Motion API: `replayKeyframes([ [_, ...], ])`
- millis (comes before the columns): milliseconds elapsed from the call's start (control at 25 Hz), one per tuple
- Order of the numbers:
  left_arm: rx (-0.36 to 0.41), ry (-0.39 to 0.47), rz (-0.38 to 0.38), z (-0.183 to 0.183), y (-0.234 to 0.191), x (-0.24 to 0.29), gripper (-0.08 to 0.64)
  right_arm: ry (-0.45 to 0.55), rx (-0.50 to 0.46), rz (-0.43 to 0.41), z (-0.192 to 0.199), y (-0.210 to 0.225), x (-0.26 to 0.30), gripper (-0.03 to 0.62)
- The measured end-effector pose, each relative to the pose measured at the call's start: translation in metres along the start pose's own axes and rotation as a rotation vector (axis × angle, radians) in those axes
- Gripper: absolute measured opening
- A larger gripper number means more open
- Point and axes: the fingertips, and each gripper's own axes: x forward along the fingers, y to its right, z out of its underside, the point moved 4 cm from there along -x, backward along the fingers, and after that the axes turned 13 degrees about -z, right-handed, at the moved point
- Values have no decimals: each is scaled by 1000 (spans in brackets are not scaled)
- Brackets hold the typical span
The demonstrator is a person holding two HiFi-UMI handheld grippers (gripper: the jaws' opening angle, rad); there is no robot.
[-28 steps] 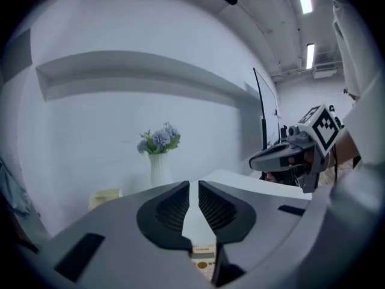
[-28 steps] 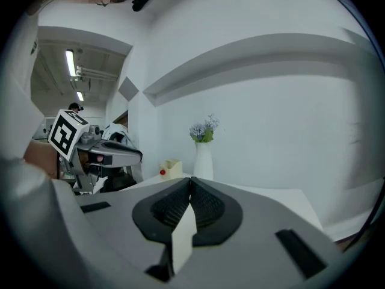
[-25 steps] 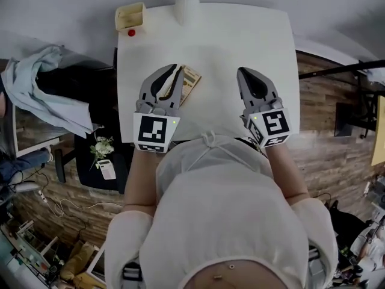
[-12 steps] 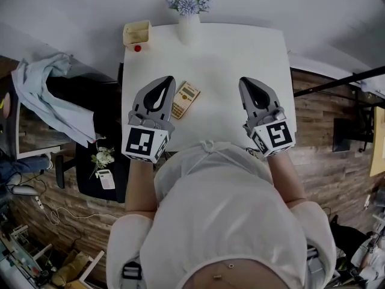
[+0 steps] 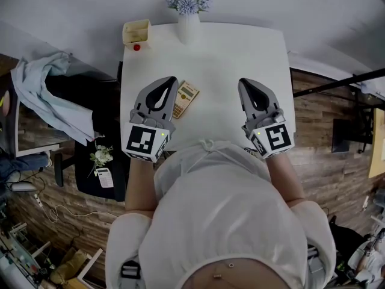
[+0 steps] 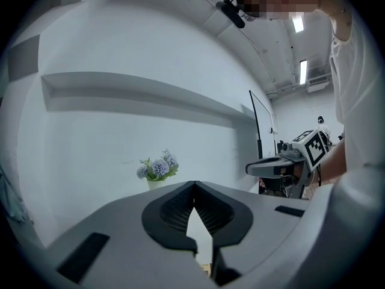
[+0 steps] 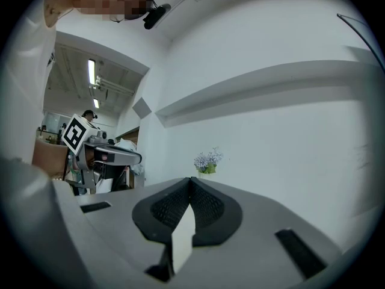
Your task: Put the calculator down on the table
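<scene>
- Far to the left of the left gripper (image 5: pixel 170 82), off the tabletop (image 5: pixel 216 59), a pale blue cloth (image 5: pixel 42 92) hangs over dark furniture. A small bunch of white flowers (image 5: pixel 101 155) lies nearer the person.
- Ahead of the left gripper and a little to its left, a yellow box (image 5: pixel 136 31) sits at the far corner of the tabletop. A small red thing (image 5: pixel 137 47) lies just beside it.
- The left gripper's jaws are pressed together tip to tip with nothing between them, and the left gripper view (image 6: pixel 194 185) shows the pads meeting.
- The calculator (image 5: pixel 185 99) lies flat and slanted on the white tabletop, just right of the left gripper. In the head view the gripper covers its left edge, and whether they touch cannot be told. It is well apart from the right gripper (image 5: pixel 243 84).
- A white vase of blue flowers (image 5: pixel 188 5) stands at the far edge, ahead of and between the two grippers. Only bare tabletop lies between it and them.
- The right gripper's jaws are also closed on nothing, meeting at the tip in its own view (image 7: pixel 191 180).
- Both grippers point away from the person, about level, side by side and well apart. Bare forearms (image 5: pixel 139 182) lead back from them to the body.
</scene>
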Motion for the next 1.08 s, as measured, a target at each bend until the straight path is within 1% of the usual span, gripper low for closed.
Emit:
replayKeyframes([
  [240,-9,-5,-9,2,-4,2,18,-19,-5,13,5,1,4,3],
  [680,-31,-12,-10,9,-7,-2,18,-4,6,4,5,-9,8,3],
  [920,-66,15,5,5,-6,-8,18,-11,0,22,7,-15,7,3],
  [1080,-70,26,6,5,-8,-12,18,-5,6,38,8,-15,5,2],
])
